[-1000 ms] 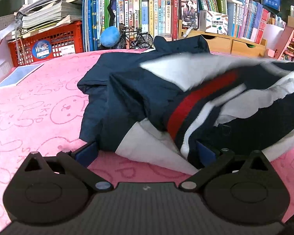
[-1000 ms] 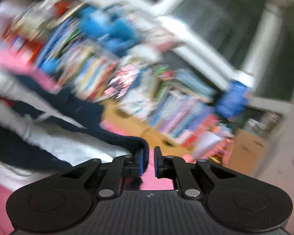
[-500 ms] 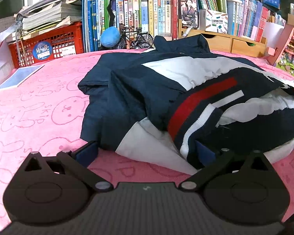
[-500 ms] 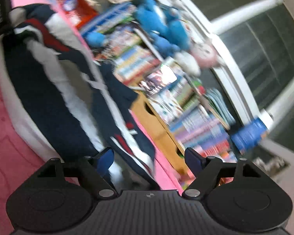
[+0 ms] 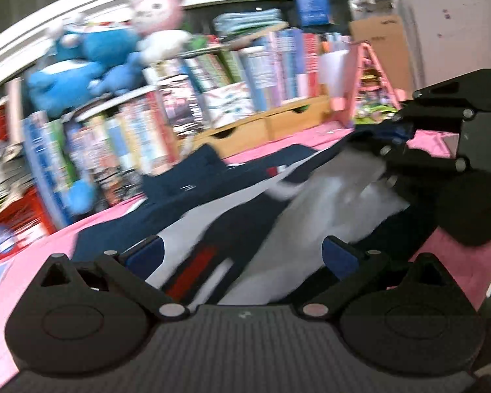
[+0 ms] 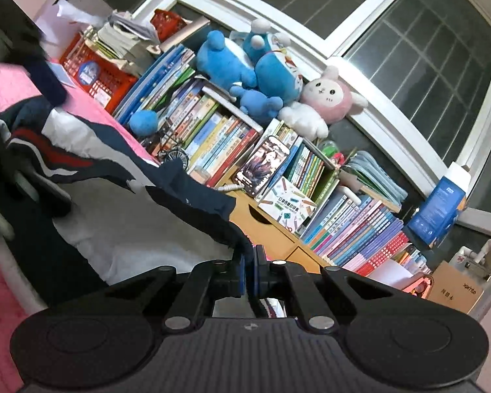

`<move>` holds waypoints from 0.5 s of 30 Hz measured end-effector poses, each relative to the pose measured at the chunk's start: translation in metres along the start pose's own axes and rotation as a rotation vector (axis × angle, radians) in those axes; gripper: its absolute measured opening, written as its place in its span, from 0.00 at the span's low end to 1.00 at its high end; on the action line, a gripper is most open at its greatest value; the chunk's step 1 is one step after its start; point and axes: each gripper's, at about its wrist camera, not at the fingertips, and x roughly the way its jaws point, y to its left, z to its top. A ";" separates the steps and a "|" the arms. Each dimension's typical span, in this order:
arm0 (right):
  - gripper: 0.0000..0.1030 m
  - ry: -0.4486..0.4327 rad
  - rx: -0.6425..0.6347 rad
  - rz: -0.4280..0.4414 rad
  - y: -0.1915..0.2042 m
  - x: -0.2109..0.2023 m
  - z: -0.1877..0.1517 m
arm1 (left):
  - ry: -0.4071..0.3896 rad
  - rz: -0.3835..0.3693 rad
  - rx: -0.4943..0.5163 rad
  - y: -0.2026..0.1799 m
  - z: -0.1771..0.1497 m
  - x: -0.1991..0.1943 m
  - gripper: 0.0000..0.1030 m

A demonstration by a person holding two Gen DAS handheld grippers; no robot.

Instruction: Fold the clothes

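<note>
The right gripper (image 6: 248,270) has its blue-padded fingers (image 6: 240,270) pressed together on a dark edge of the navy, white and red jacket (image 6: 114,203), which rises from the fingers toward the left. The left gripper (image 5: 242,257) has its fingers (image 5: 147,255) wide apart; the jacket lies between and under them, but the pads do not press it. In the left wrist view the right gripper is seen at the right edge, pinching the far side of the cloth.

The jacket lies crumpled on a worktop covered with a pink cloth (image 6: 6,82). Behind it stands a crowded row of colourful books (image 6: 212,131), a light wooden drawer box (image 6: 262,226) and a red plastic basket (image 6: 104,78) with papers on top. Blue plush toys (image 6: 245,62) and a pink and white plush rabbit (image 6: 324,98) sit on the books, under a dark window with white frames (image 6: 343,32).

A brown cardboard box (image 6: 458,291) at the right carries small print that I cannot read. The left wrist view is blurred, so the book titles there are not legible. The lower part of the jacket is cut off by the gripper bodies.
</note>
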 end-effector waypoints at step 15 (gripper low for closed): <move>0.14 0.139 -0.030 -0.062 -0.001 0.000 -0.058 | 0.168 0.584 0.123 0.075 -0.048 -0.003 0.79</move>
